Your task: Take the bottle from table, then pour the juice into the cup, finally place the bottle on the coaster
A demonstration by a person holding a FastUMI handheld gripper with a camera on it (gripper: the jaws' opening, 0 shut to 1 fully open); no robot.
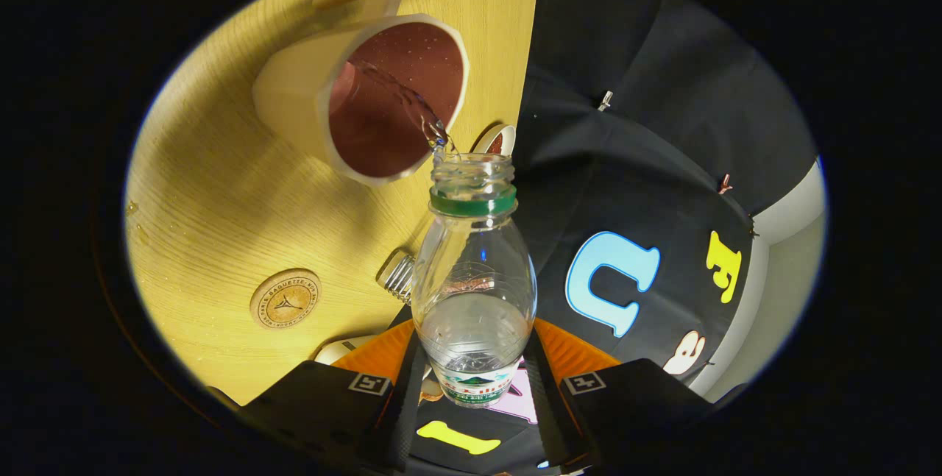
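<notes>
On the wooden bench (221,189), a round cork coaster (285,299) lies left of the fingers, near a ribbed bottle cap (398,276). Beyond them stands a cream cup (364,97) with a wooden handle and dark red inside. A thin clear stream runs into it from the clear plastic bottle (473,277), tipped forward with both fingers (401,395) pressed on its lower body. Partly emptied, it looks light, thin-walled and easily squashed; a low, gentle hold seems right.
</notes>
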